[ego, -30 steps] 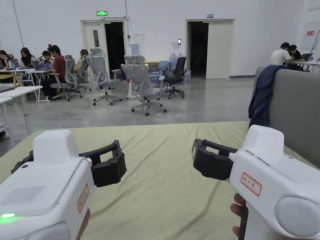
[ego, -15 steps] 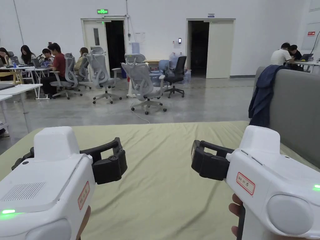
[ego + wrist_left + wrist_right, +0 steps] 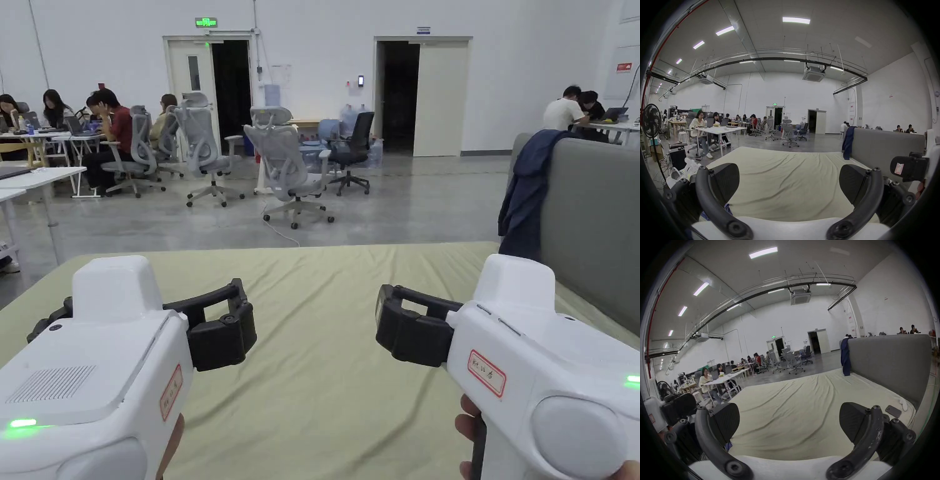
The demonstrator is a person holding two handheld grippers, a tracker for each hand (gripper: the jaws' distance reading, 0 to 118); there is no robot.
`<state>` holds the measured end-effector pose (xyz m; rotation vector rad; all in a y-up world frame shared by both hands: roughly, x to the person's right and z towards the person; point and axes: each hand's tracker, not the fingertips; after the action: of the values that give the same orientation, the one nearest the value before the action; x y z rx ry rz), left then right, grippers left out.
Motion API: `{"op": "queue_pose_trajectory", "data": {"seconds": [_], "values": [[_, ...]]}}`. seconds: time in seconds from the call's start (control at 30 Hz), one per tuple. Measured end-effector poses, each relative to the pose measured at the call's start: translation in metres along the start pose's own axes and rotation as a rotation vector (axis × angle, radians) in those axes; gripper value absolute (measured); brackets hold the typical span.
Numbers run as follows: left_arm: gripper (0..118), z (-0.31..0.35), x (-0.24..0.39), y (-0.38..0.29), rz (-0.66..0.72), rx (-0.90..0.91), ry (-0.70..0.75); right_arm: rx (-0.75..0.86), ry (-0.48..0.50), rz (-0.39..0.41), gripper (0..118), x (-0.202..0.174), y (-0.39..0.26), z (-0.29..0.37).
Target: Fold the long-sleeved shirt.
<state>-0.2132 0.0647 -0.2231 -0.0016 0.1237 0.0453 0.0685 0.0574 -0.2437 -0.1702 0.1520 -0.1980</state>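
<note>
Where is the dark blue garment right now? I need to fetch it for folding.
The dark blue garment hangs over the far end of the grey headboard, on the right in the head view, above the green sheet.

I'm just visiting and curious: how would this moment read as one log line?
left gripper: open, empty | right gripper: open, empty | both above pale green bed sheet | dark blue garment: draped over grey headboard, untouched

Open-plan office hall — desks, swivel chairs, people at laptops.

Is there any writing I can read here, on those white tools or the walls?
Left sticker, on the left gripper: handwriting, illegible.
Right sticker, on the right gripper: handwriting, illegible.
Green sign over the left door: too small.
Blue plate over the right door: too small.
Red notice on the wall: blurred.
</note>
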Motion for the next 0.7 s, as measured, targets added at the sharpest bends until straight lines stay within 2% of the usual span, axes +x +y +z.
{"op": "queue_pose_trajectory", "data": {"seconds": [0.17, 0.7], "values": [[118, 0.0012, -0.0008, 0.0004, -0.003, 0.004, 0.004, -0.017, -0.006, -0.022, 118, 0.0054, 0.0015, -0.0026], [118, 0.0031, -0.0018, 0.0017, -0.004, 0.008, 0.006, -0.005, -0.024, 0.021, 118, 0.0011, -0.0002, -0.0019]]}}
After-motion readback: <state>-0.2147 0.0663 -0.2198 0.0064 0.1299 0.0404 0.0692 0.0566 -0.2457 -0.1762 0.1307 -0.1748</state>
